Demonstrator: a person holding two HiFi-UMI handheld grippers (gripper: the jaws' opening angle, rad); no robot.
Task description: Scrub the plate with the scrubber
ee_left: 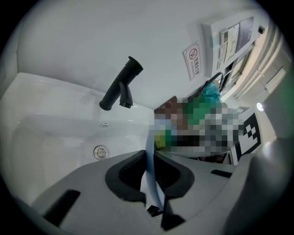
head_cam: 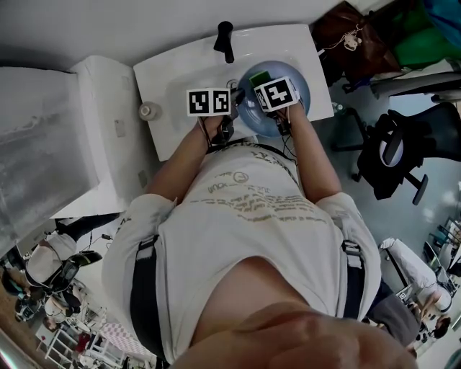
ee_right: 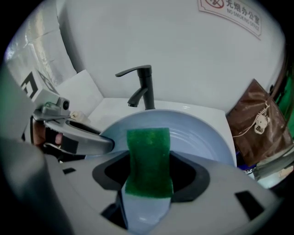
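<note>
Left gripper [ee_left: 150,161] clamps one plate [ee_right: 202,133]; right gripper [ee_right: 148,166], one scrubber [ee_right: 147,147]; one tap [ee_right: 145,87].

At one o'clock in the right gripper view, a white wall sign [ee_right: 232,11] carries red Chinese characters over small capitals that seem to read "NO SMOKING OFFICE", while the notice [ee_left: 194,59] at one o'clock in the left gripper view and the shirt print [head_cam: 248,196] are illegible.
</note>
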